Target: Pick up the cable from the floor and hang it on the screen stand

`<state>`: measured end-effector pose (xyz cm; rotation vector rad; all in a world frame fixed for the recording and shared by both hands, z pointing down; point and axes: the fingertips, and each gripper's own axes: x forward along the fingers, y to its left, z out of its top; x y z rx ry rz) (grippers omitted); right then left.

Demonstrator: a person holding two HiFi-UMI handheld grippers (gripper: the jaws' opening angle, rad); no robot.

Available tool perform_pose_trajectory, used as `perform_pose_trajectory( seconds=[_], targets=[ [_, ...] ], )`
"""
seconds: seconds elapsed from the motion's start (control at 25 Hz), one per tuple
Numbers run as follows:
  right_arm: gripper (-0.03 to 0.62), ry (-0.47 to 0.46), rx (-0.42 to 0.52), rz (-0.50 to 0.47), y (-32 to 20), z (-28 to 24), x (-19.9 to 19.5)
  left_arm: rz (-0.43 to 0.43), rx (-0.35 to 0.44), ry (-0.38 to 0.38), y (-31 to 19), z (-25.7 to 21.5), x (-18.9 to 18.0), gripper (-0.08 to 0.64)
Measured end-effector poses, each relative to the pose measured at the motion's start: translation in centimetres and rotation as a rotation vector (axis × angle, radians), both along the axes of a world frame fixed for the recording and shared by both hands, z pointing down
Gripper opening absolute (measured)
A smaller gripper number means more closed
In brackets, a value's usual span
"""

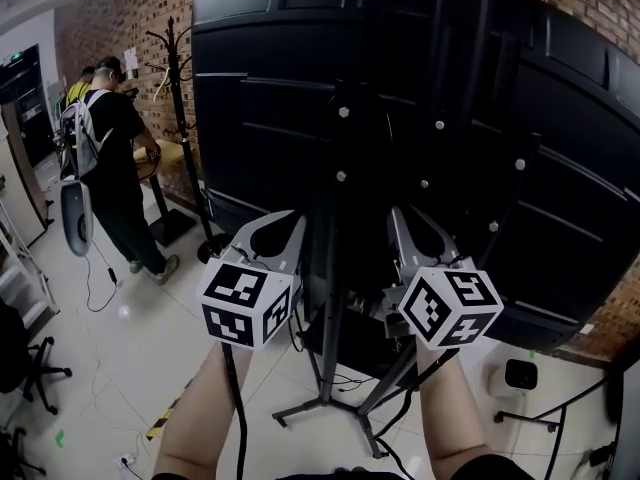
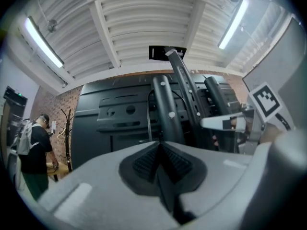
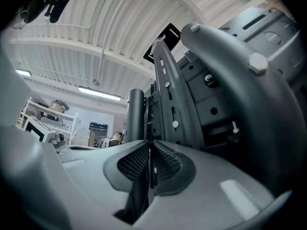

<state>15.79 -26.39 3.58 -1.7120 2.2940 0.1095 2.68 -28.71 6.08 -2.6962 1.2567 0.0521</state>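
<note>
The black screen (image 1: pixel 260 118) stands with its back to me on a dark screen stand (image 1: pixel 333 298). Both grippers are raised against the stand's posts. My left gripper (image 1: pixel 285 218) (image 2: pixel 159 145) is shut, and a thin black cable (image 2: pixel 149 119) rises from its pads along the post (image 2: pixel 168 114). A black cable (image 1: pixel 237 398) also hangs down past my left forearm. My right gripper (image 1: pixel 408 218) (image 3: pixel 149 145) points up beside the mounting bracket (image 3: pixel 168 95). Its pads stand a narrow slit apart, and I cannot make out anything pressed between them.
A person with a backpack (image 1: pixel 105 158) stands at the far left by a coat rack (image 1: pixel 180 118). Loose cables (image 1: pixel 345 380) lie around the stand's feet. An office chair (image 1: pixel 20 358) is at the left edge. A small white device (image 1: pixel 520 373) sits on the floor at right.
</note>
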Motion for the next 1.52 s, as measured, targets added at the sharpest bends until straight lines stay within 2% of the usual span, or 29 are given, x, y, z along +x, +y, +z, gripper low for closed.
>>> perform_pose_trajectory(
  seconds=[0.28, 0.48, 0.6, 0.72, 0.88, 1.28, 1.52],
  targets=[
    [0.058, 0.044, -0.027, -0.030, 0.7, 4.7, -1.1, -0.027, -0.028, 0.014, 0.8, 2.8, -0.1, 0.005],
    [0.054, 0.073, -0.030, -0.056, 2.2, 7.5, -2.6, -0.040, -0.019, 0.075, 1.8, 4.7, -0.6, 0.006],
    [0.035, 0.084, -0.017, -0.059, 3.5, 8.9, -3.4, -0.052, -0.027, 0.101, 2.4, 6.6, -1.3, 0.005],
    [0.034, 0.120, -0.001, -0.104, 4.4, 10.2, -4.9, -0.061, -0.035, 0.114, 3.0, 8.1, -1.8, 0.005],
    [0.034, 0.180, 0.049, -0.149, 6.1, 11.9, -6.8, -0.035, -0.031, 0.143, 4.6, 9.7, -1.5, 0.005],
    [0.008, 0.213, 0.063, -0.178, 9.3, 16.0, -9.1, 0.001, -0.046, 0.121, 8.9, 13.4, -1.0, 0.005],
    [0.008, 0.232, 0.028, -0.206, 10.3, 18.1, -10.1, 0.011, -0.078, 0.086, 10.9, 16.0, -1.1, 0.005]
  ],
)
